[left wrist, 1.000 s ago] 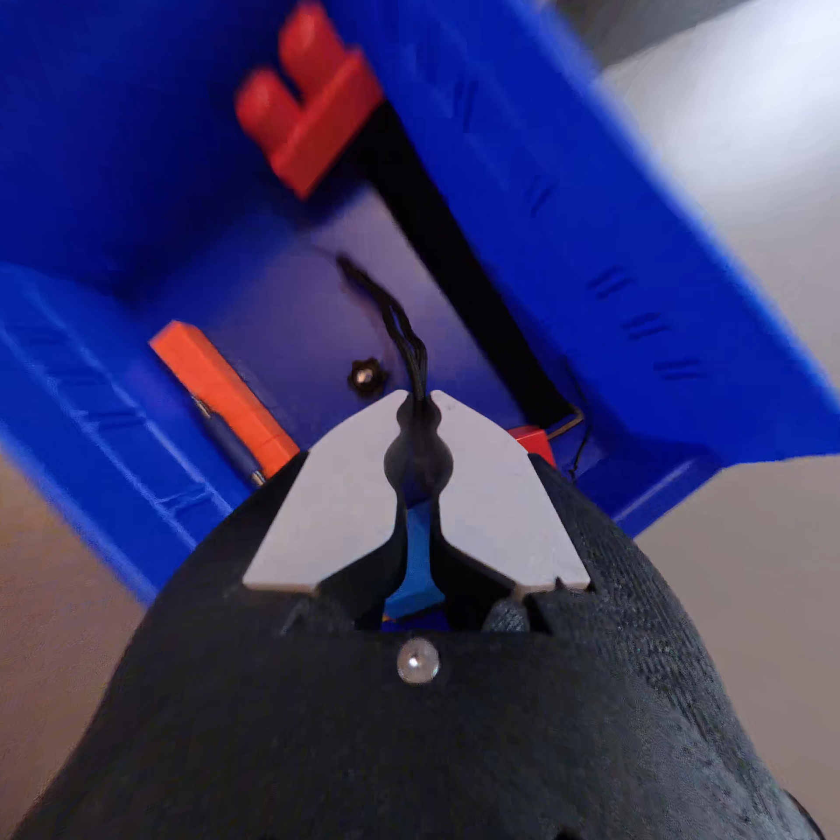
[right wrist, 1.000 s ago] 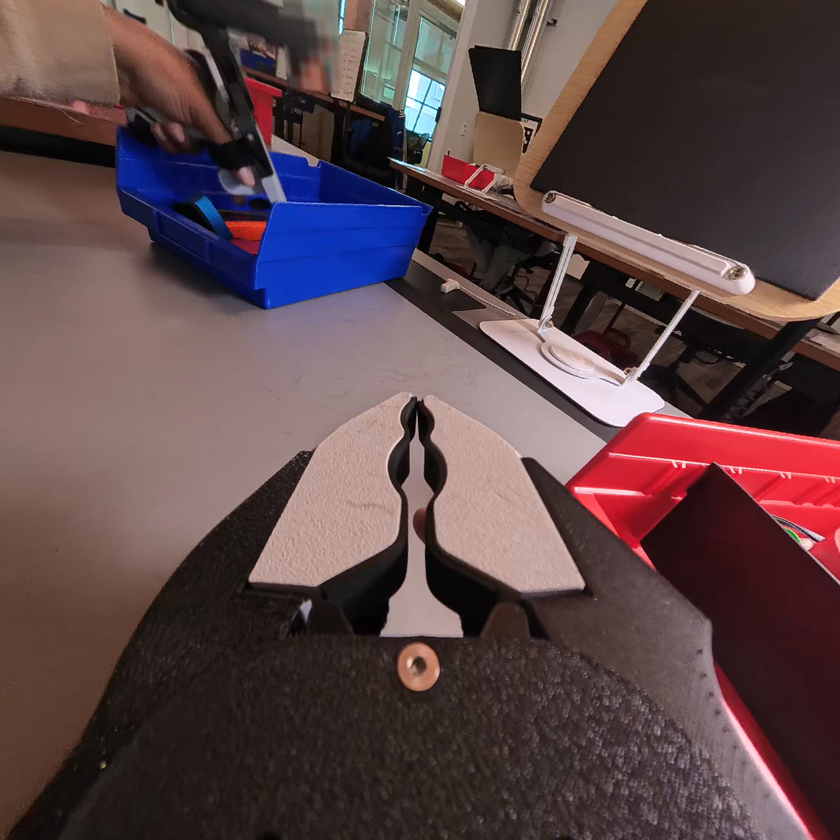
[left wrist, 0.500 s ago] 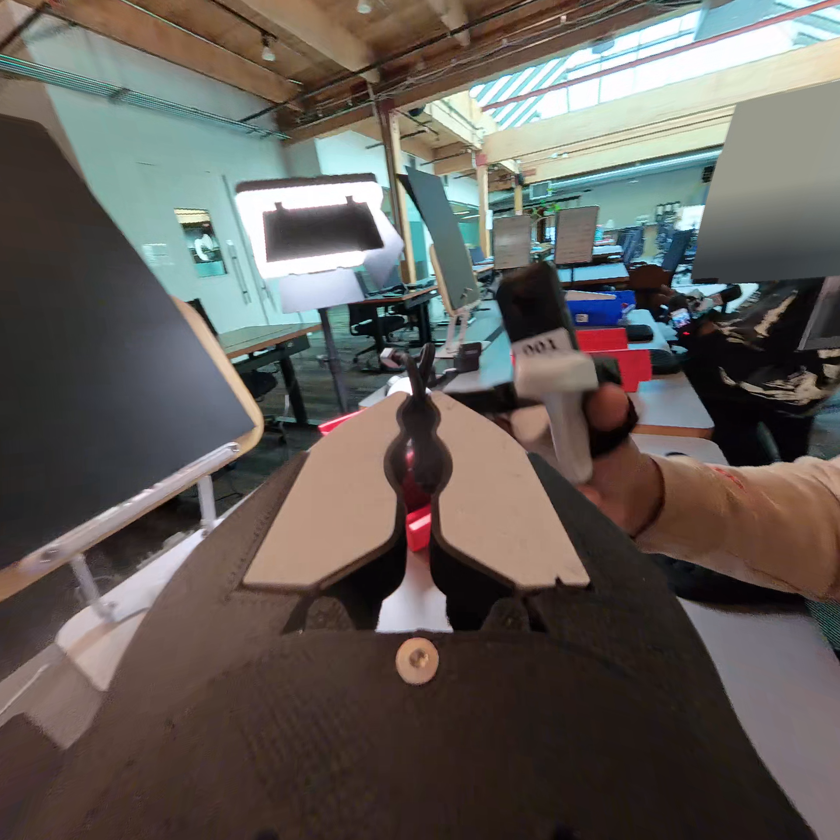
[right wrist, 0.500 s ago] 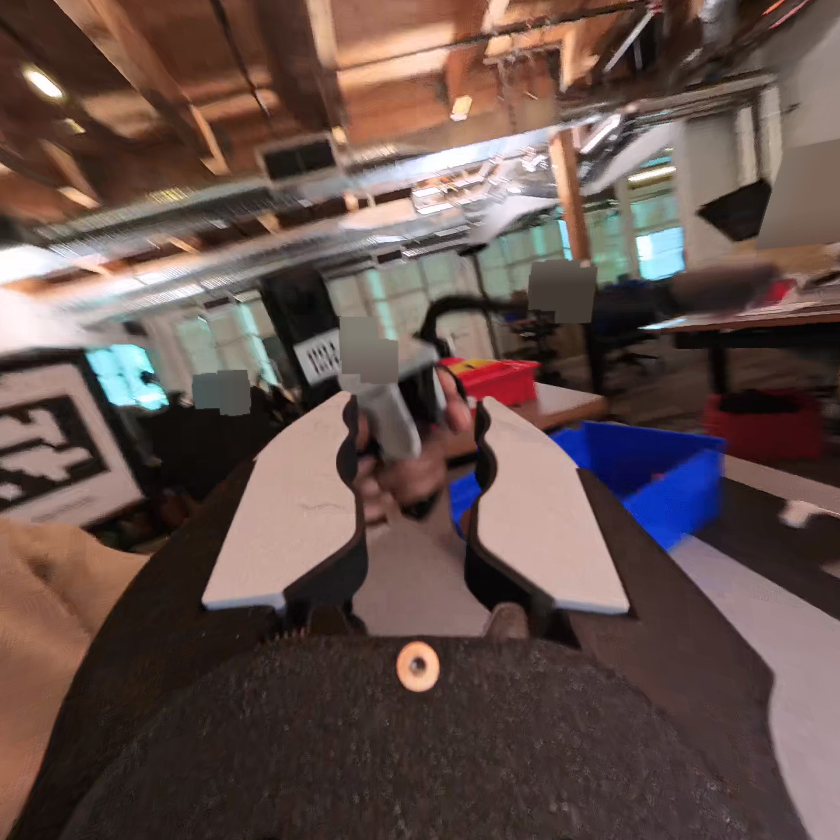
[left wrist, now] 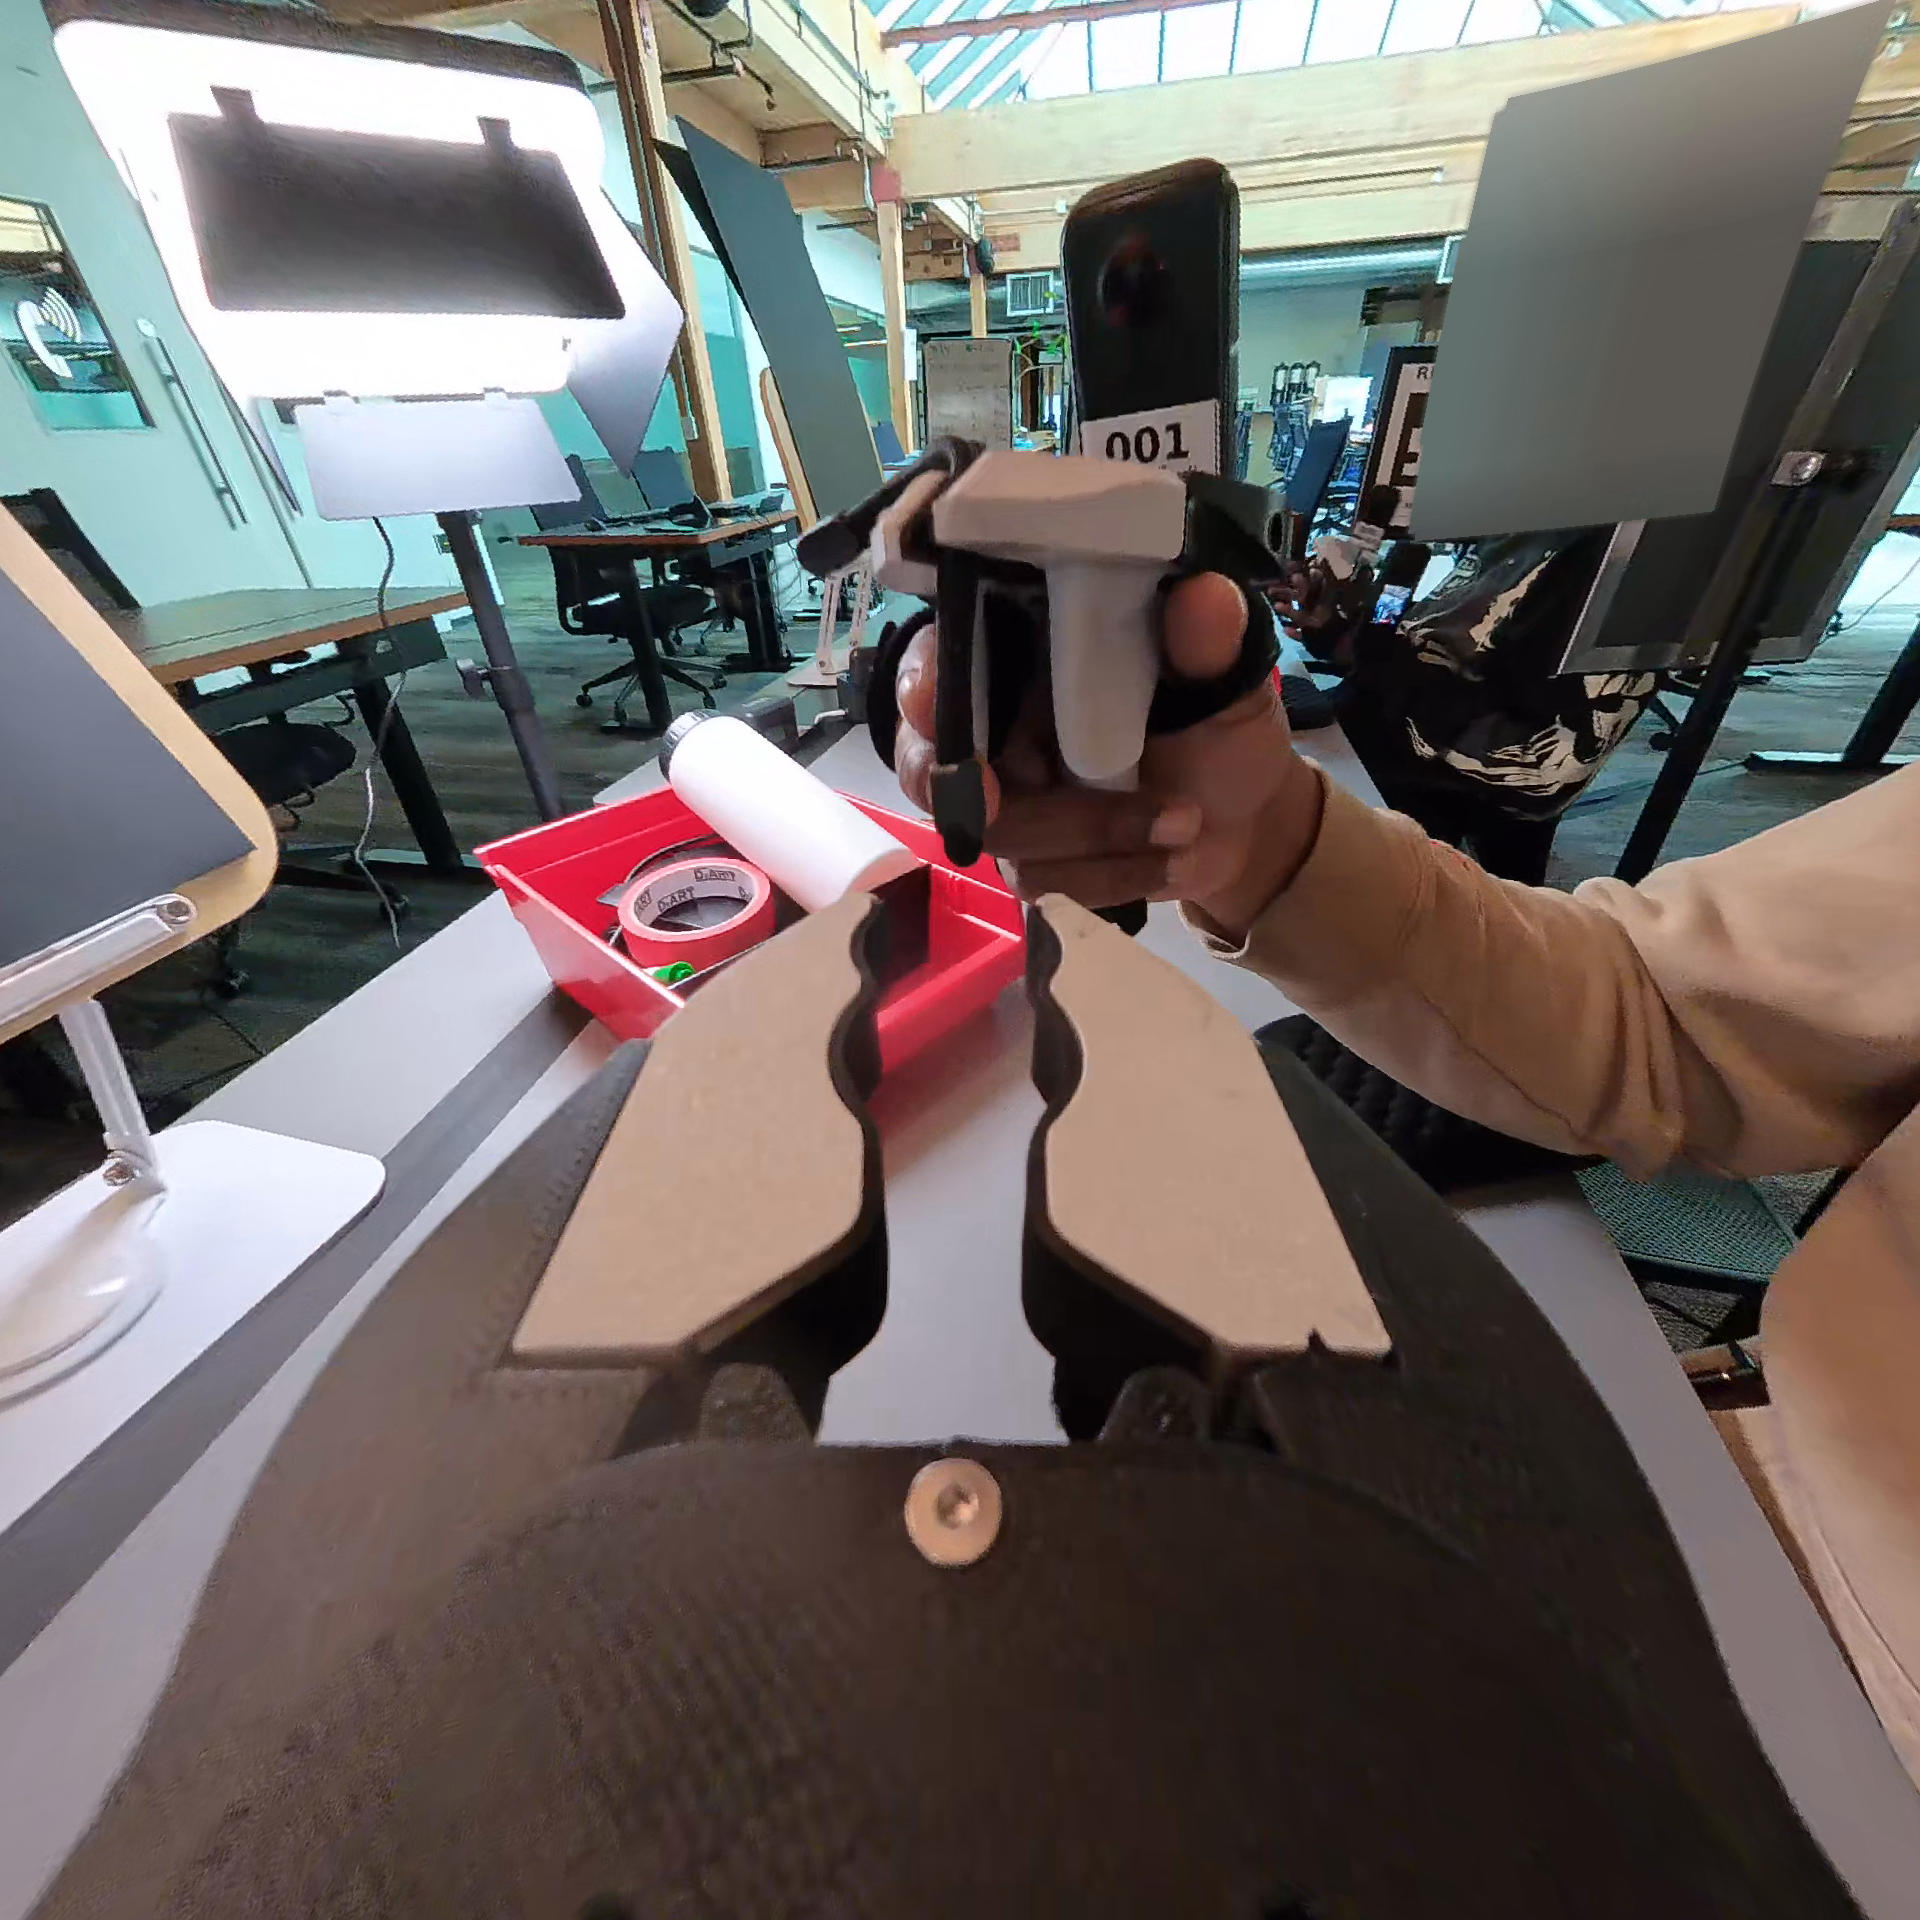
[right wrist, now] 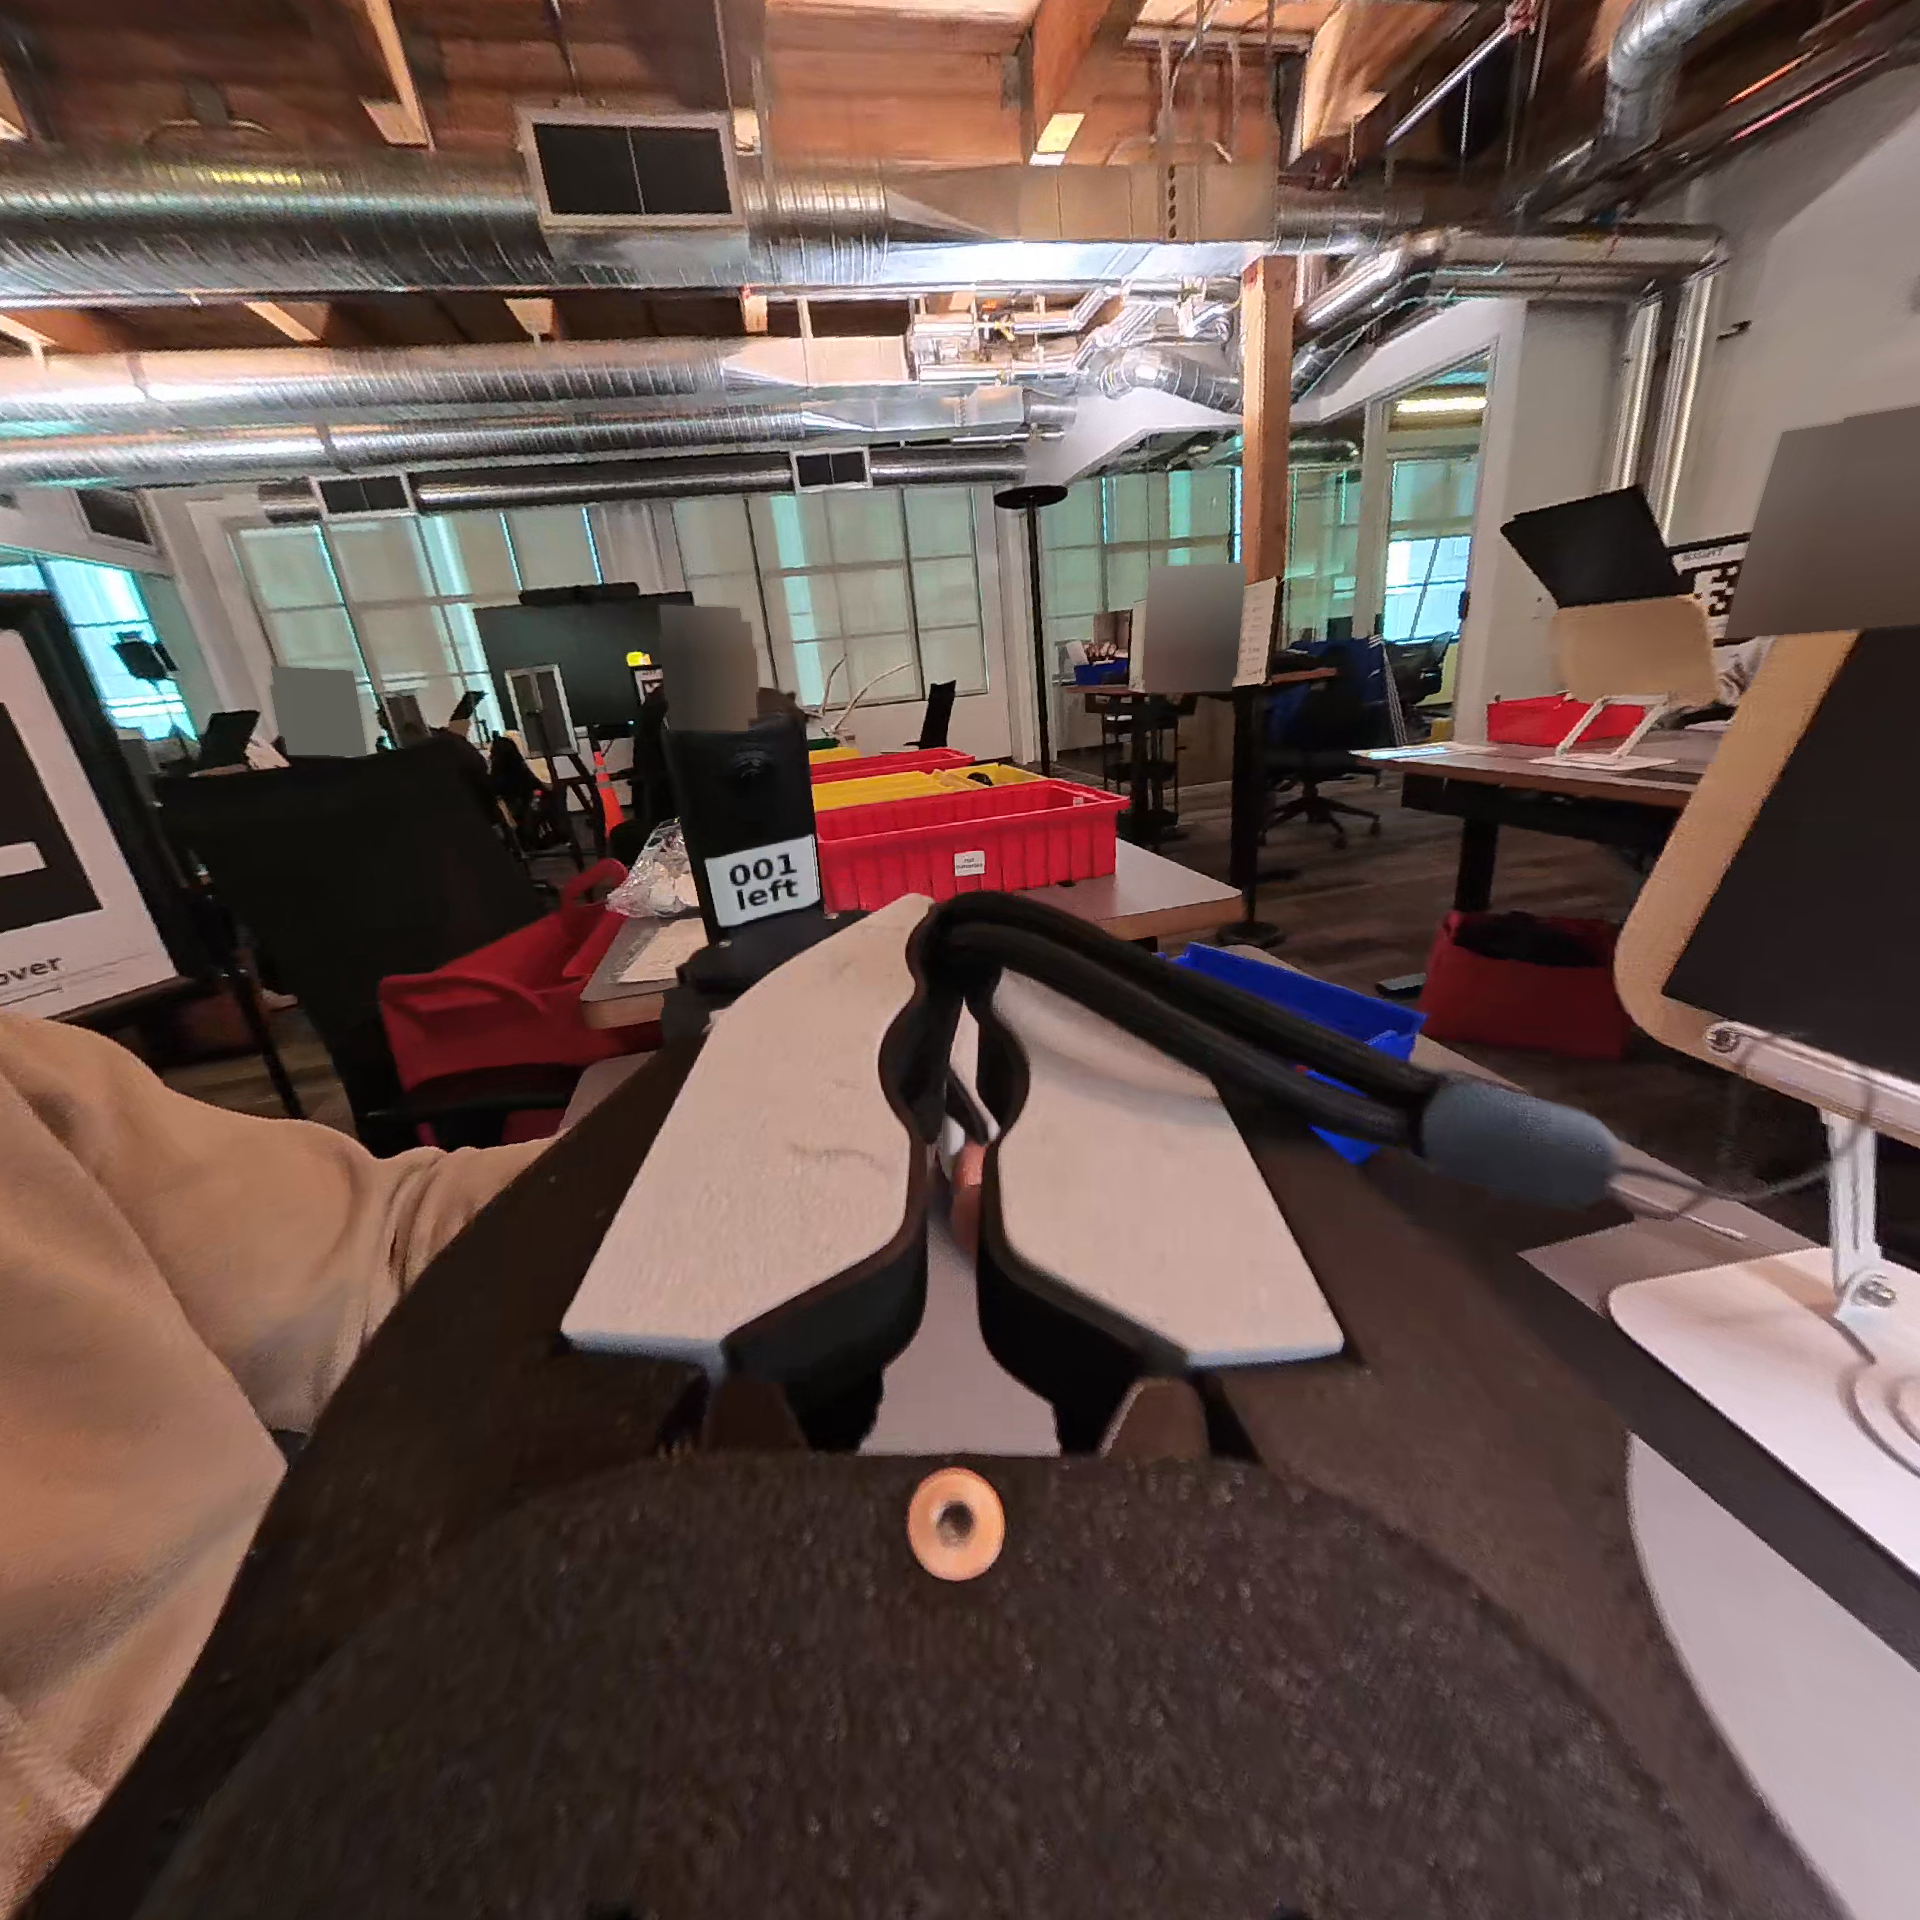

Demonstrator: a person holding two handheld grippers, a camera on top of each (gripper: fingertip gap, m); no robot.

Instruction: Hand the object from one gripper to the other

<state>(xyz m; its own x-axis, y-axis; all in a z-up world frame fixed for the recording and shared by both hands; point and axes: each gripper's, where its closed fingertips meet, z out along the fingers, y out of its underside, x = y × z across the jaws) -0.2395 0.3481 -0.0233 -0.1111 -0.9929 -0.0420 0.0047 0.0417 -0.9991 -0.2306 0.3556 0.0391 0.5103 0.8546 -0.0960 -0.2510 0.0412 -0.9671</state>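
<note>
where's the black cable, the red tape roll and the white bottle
black cable (right wrist: 1174,1013), right wrist view, on its braided middle stretch
red tape roll (left wrist: 694,902), left wrist view, on its top face
white bottle (left wrist: 779,810), left wrist view, on its body

A grey table (left wrist: 436,1049) carried a red bin (left wrist: 582,935) near its far edge, with a white stand base (left wrist: 156,1247) just left of a dark strip.

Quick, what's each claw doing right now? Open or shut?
Left claw: open, holding nothing.
Right claw: shut on the black cable, whose grey end sticks out to the side.
</note>
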